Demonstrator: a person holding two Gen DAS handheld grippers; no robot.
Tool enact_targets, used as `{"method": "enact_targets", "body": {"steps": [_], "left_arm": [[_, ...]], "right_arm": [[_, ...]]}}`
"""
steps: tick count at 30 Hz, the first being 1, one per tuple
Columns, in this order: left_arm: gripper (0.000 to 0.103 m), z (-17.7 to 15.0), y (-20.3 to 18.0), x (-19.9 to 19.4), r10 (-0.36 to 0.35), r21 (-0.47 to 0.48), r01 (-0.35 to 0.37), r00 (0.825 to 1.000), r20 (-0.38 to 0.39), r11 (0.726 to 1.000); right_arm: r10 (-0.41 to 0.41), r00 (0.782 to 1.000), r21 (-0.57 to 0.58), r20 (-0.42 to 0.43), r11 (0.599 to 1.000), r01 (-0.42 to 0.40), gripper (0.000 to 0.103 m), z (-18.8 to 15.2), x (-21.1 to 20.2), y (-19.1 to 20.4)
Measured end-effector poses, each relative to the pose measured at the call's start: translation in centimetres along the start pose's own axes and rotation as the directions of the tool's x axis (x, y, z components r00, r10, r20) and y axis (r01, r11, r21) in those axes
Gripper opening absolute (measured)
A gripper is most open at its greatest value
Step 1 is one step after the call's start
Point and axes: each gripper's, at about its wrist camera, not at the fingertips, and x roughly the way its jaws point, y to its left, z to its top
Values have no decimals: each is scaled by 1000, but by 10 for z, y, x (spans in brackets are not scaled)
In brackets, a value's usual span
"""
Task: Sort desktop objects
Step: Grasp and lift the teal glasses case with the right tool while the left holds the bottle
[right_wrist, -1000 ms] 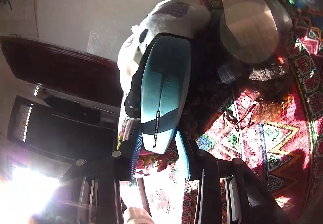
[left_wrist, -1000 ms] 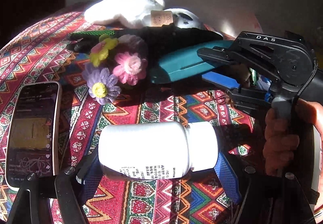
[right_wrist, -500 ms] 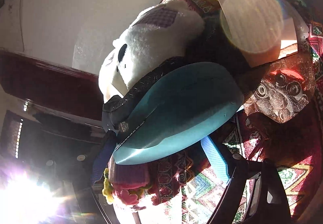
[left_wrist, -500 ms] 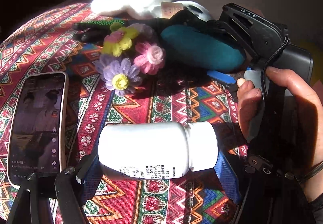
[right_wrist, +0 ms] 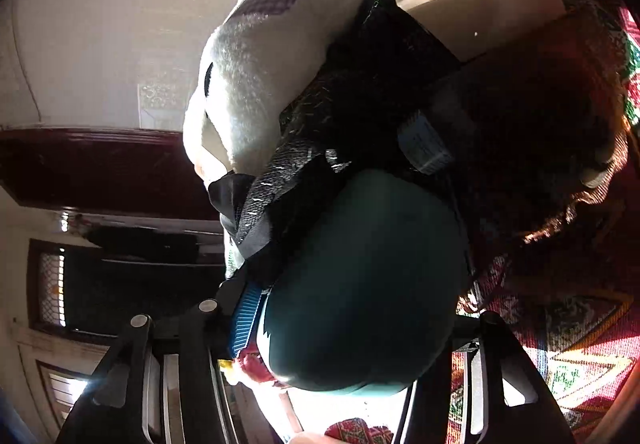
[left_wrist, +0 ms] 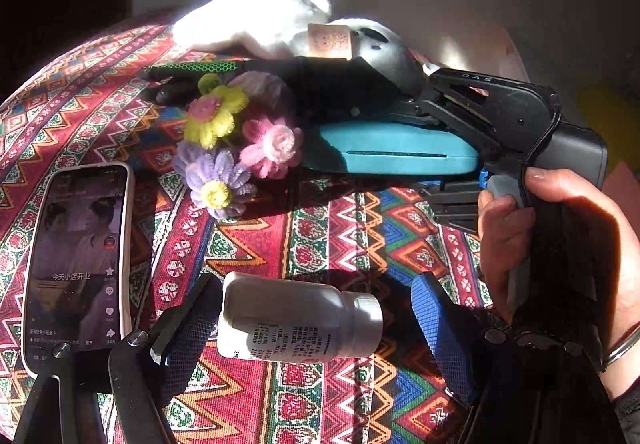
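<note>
White bottle between open hand-held gripper

- The left gripper is a black plastic frame with silver screws and blue mesh-textured finger pads.
- The right gripper is a black pistol-shaped shell marked "DAS", with a grey handle, a black cord and blue ribbed pads.
- The person's right hand wears thin metal bangles at the wrist and a dark sleeve.
</note>
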Motion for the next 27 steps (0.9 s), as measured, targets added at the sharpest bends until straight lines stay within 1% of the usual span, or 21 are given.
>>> {"method": "enact_targets", "body": {"steps": [2,3,7,8,10,11,12,14,17,20,21,22,23,24,27], "left_arm": [[81,-1,-1,1,4,12,-4,1000,-13,1000],[81,-3,-3,2,12,26,-11,1000,-17,1000],[82,-12,-11,12,76,98,-72,996,-36,993],[83,-15,-13,16,93,111,-88,995,-43,990],[84,-19,-12,29,126,125,-116,990,-69,985],[85,-21,-12,36,142,130,-130,987,-81,983],[86,-22,-12,40,154,140,-142,985,-83,980],[86,-22,-14,44,175,163,-162,982,-73,973],[86,-22,-16,50,203,194,-188,977,-60,963],[86,-21,-17,52,210,213,-196,976,-47,957],[86,-20,-18,53,211,221,-197,977,-42,955],[85,-19,-18,54,208,228,-194,977,-38,954],[84,-18,-18,54,197,229,-184,980,-38,956],[84,-17,-17,54,179,220,-166,983,-39,961],[84,-15,-15,50,124,181,-115,991,-41,977]], "right_arm": [[25,1000,1,-14,1000,-25,47,-7,0,0],[20,1000,-13,-16,1000,-21,47,-10,-4,4],[13,999,-64,-37,998,-16,47,-23,-21,17],[16,999,-60,-48,998,-19,49,-27,-23,17],[13,997,-11,-76,1000,-14,59,-33,-20,7],[-2,995,20,-99,1000,4,69,-38,-19,0],[-13,993,44,-120,999,18,71,-42,-17,-6],[-19,989,52,-145,998,27,71,-47,-7,-13],[-31,986,12,-165,999,33,71,-45,6,-5],[-37,980,9,-196,999,39,71,-53,37,-5],[-41,979,-5,-199,999,41,70,-55,39,-3],[-46,978,-19,-203,999,43,65,-57,42,-1],[-45,977,-34,-207,999,39,48,-59,44,2],[-29,977,-50,-211,999,19,45,-61,46,6],[-3,976,-85,-217,996,-16,44,-69,50,18]]}}
